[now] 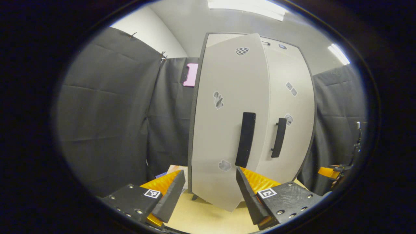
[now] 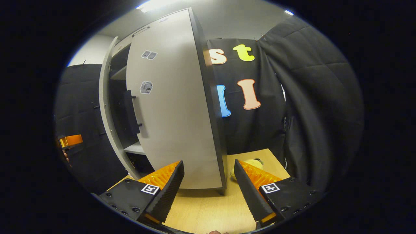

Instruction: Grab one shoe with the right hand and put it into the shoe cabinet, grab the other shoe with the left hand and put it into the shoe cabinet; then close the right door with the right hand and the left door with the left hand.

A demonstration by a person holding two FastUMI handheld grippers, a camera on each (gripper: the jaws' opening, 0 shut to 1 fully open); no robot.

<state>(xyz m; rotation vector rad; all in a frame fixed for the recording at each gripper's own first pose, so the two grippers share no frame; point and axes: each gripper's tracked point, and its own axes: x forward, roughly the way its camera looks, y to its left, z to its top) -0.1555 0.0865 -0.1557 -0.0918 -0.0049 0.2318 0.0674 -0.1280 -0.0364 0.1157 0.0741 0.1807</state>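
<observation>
Two doors are what matter now: the right door (image 1: 289,107) of the shoe cabinet (image 2: 208,97) looks shut or nearly so, while the left door (image 1: 227,123) stands ajar, its free edge swung out toward the left tool (image 1: 210,191). My reading is that the last step is in hand, closing the left door. Both tools are spread wide and grip nothing; the left one hangs just before the lower edge of the ajar door, below its dark handle (image 1: 245,139). The right tool (image 2: 208,191) idles near the cabinet's right front corner, above the desk (image 2: 208,214).

The shoes I cannot make out; through the gap, in the right gripper view, a shelf (image 2: 135,148) shows, but its contents are too dark to tell. A pale rounded thing (image 2: 250,164) lies on the desk beside the cabinet's right side; I cannot say what it is.

The next move probably calls for a flat push on the door's face, near the handle. There is open desk in front, and the right tool sits apart from the door's swing.
</observation>
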